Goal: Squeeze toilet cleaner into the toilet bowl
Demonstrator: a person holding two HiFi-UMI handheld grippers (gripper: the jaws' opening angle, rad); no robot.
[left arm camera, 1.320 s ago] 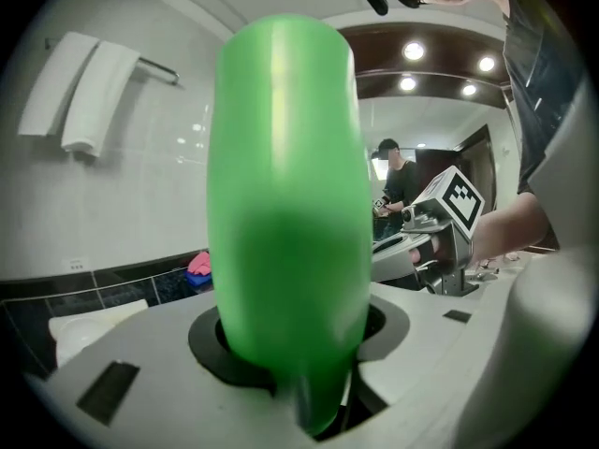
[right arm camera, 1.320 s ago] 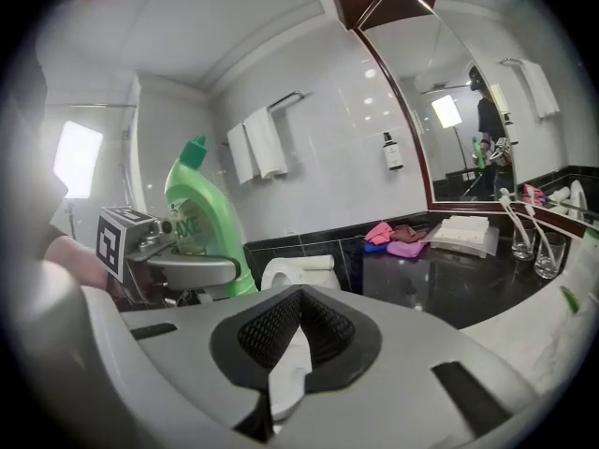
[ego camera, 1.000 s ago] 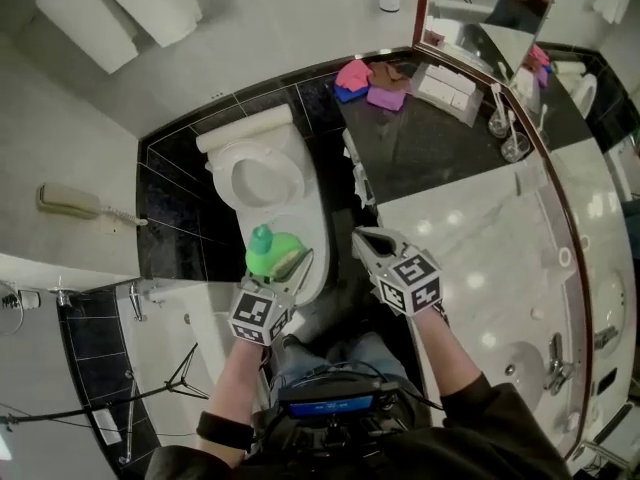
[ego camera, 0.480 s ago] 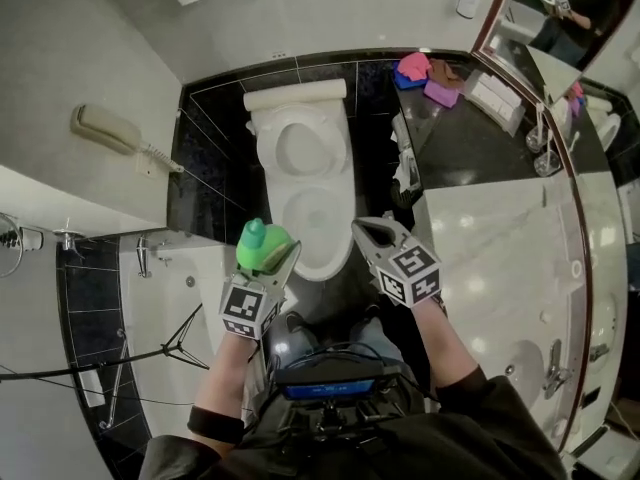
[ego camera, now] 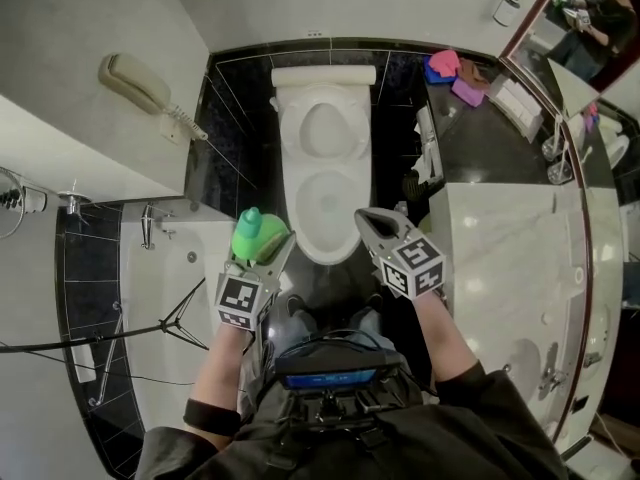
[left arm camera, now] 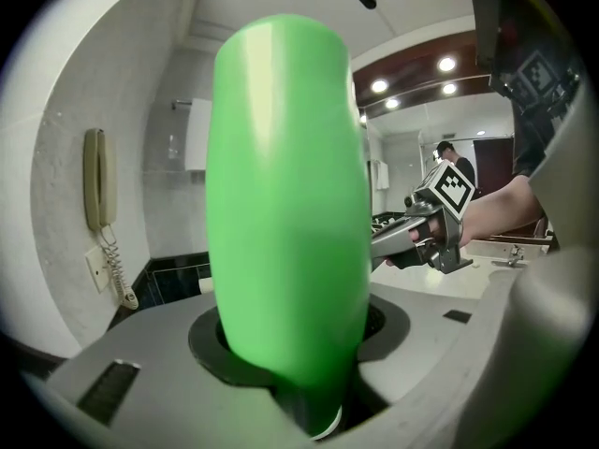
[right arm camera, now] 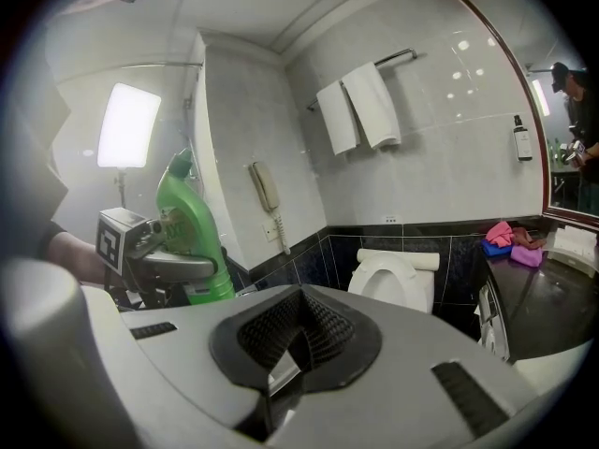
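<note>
A green toilet cleaner bottle with a teal cap stands upright between the jaws of my left gripper, which is shut on it; the bottle fills the left gripper view. The same bottle shows at the left of the right gripper view. My right gripper is shut with nothing in it and hangs to the right of the bowl's front. The white toilet stands straight ahead with its lid up and its bowl exposed. Both grippers are just short of the bowl's near rim.
A wall phone hangs to the left of the toilet. A dark counter with pink and purple cloths lies at the right, beside a marble vanity and mirror. A shower area with a tripod is at the left.
The view has swung so the toilet now sits centred ahead. Both grippers have moved with it, the bottle still in the left one.
</note>
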